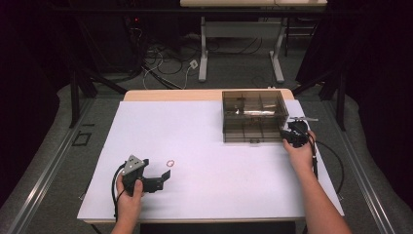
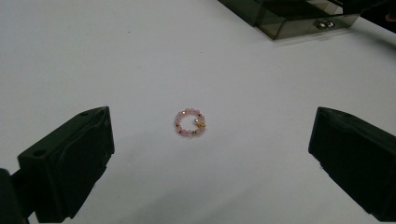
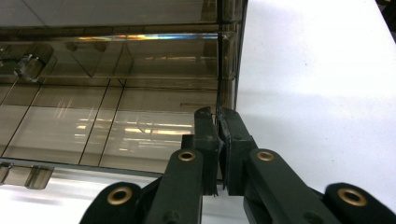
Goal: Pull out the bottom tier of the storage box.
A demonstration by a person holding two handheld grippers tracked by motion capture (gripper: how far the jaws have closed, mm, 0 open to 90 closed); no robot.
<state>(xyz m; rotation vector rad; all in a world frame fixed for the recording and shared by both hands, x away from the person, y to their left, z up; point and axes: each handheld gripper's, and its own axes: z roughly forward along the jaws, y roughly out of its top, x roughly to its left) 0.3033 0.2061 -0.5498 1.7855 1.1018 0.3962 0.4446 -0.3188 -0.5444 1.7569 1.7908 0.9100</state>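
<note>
A small ring of pink beads (image 1: pixel 170 163) lies on the white table top, just ahead of my left gripper (image 1: pixel 163 178). In the left gripper view the bead ring (image 2: pixel 190 123) rests between the two wide-apart jaws of my left gripper (image 2: pixel 211 137), touching neither; that gripper is open. A smoky clear box (image 1: pixel 253 114) with inner compartments stands at the back right. My right gripper (image 1: pixel 292 134) is at its front right corner. In the right gripper view my right gripper (image 3: pixel 217 116) is shut on the thin right side wall of the box (image 3: pixel 116 93).
The white sheet (image 1: pixel 209 190) covers the table, with bare surface between the bead ring and the box. The box's front with a small latch (image 2: pixel 324 23) appears far off in the left gripper view. Cables and desk legs lie on the floor beyond the table.
</note>
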